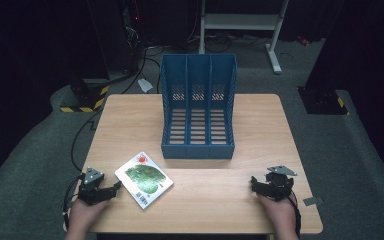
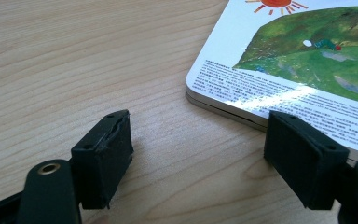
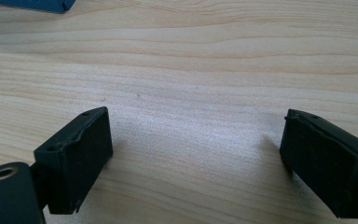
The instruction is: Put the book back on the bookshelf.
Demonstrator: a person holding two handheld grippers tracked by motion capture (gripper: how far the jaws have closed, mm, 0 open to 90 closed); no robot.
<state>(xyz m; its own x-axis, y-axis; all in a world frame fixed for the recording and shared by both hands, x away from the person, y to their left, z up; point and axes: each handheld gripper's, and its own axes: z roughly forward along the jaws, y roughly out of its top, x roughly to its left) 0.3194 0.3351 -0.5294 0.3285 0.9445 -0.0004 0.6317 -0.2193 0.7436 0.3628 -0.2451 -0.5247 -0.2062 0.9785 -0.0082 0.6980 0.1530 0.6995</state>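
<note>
The big blue plastic file rack with three slots (image 1: 198, 107) stands in the middle of the light wooden counter (image 1: 250, 190), open side up and toward the person. The flat white picture book with a green hill and an orange sun on its cover (image 1: 144, 179) lies on the counter near the front left, well apart from the rack.

The left gripper (image 2: 198, 154) has its jaws wide open and holds nothing. One jaw sits just beside the book's edge. The right gripper (image 3: 196, 161) is wide open too, over bare wood.

The book lies very flat, so I think the jaws could slide over it or push it away. It could also bump a slot wall and tip.

The counter is smooth and pale. Around it there is grey floor, dark room, black cables and a white metal frame (image 1: 240, 22).
</note>
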